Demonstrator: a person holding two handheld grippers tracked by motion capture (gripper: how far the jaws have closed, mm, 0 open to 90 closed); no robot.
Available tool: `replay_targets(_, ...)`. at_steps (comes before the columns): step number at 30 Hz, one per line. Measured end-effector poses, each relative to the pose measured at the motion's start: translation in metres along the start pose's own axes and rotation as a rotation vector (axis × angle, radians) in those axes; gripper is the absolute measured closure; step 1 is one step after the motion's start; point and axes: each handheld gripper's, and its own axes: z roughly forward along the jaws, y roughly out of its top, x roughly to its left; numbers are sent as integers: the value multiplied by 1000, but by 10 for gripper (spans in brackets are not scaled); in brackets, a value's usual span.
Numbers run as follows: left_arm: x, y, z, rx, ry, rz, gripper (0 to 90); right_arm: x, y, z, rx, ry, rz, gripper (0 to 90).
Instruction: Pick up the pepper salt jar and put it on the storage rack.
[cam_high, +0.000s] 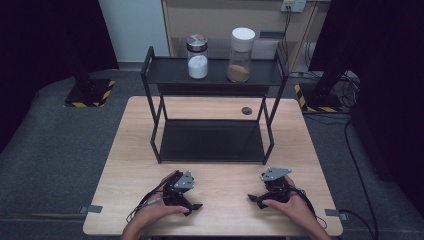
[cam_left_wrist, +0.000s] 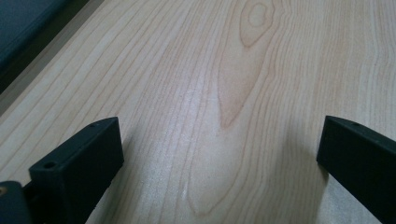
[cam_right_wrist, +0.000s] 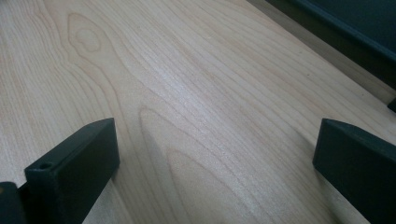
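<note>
Both jaw pairs spread wide, nothing between, resting low on the pale wooden table (cam_high: 220, 200). Left gripper (cam_high: 196, 206) and right gripper (cam_high: 251, 198) about equally far from the black metal two-tier shelf (cam_high: 215, 72). White-powder glass jar (cam_high: 197, 56) and brown-powder jar (cam_high: 241, 55) upright on its top tier, well beyond, straight ahead; contents probably salt and spice.

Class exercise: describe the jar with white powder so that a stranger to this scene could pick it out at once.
Find the black two-level rack at the far side of the wooden table. Two jars stand on its top shelf. The jar with white powder is the left one, shorter, with a metal lid; the taller jar beside it has a white lid and brown contents.
</note>
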Motion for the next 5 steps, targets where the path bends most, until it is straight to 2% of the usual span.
replay_targets(5,0,0,0,0,1,0,0,0,0,0,0,-1,1,13)
